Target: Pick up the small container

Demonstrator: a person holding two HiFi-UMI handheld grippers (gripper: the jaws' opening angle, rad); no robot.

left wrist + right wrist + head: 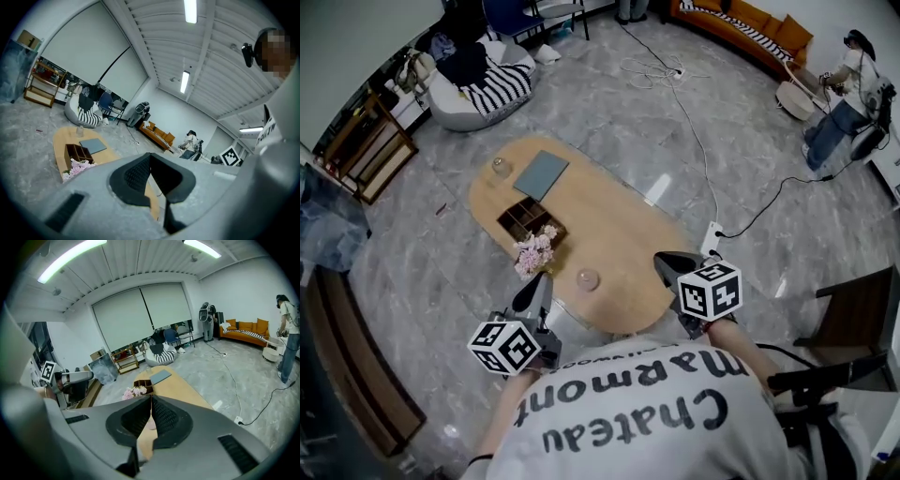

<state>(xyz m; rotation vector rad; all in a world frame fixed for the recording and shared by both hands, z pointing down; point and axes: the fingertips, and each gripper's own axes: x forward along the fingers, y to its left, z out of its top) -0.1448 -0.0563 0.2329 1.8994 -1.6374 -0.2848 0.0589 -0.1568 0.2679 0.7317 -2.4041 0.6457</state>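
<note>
Oval wooden table (614, 220): right half of the top is bare, and the near edge curves just in front of both grippers. Open grey floor (609, 112) beyond, crossed by a white cable (698, 141). The small container (587, 278), clear, sits near the table's front edge, btwn the two grippers. To its left are pink flowers (534, 253), just beside a dark compartment box (528, 220). A grey pad (541, 174) & glass jar (499, 167) lie farther back. Left gripper (539, 284) is by the flowers, jaws pressed together, empty. Right gripper (664, 265): jaws meet at the tips w/ nothing btwn them, apart from the container.
</note>
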